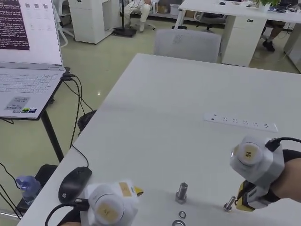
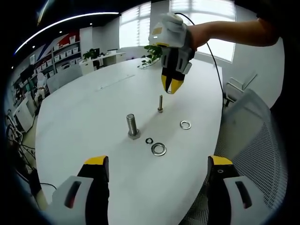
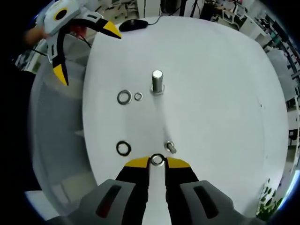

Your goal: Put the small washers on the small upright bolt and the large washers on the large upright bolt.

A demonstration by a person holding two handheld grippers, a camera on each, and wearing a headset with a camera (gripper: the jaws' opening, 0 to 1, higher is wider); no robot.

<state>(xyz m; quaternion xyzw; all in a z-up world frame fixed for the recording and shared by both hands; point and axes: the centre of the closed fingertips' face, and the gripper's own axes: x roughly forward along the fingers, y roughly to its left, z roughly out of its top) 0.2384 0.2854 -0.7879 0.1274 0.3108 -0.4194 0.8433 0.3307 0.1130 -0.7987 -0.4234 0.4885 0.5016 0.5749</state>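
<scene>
The large upright bolt (image 1: 181, 192) (image 2: 132, 125) (image 3: 157, 82) stands near the table's front edge. To its right stands the small upright bolt (image 1: 229, 203) (image 2: 161, 103) (image 3: 170, 147). A large washer (image 2: 159, 149) (image 3: 123, 97) and a small washer (image 2: 149, 140) (image 3: 138, 96) lie flat beside the large bolt. Another washer (image 2: 185, 124) (image 3: 123, 148) lies near the small bolt. My right gripper (image 1: 241, 199) (image 2: 172, 89) (image 3: 157, 162) hovers just beside the small bolt, shut on a small-looking washer (image 3: 157, 160). My left gripper (image 1: 137, 190) (image 2: 158, 164) (image 3: 86, 52) is open and holds nothing, left of the large bolt.
A black mouse (image 1: 74, 183) sits at the table's left front corner. A white power strip (image 1: 240, 122) lies farther back on the right. An open laptop (image 1: 23, 84) rests on a side stand to the left, and a grey chair (image 1: 187, 44) stands behind the table (image 1: 178, 108).
</scene>
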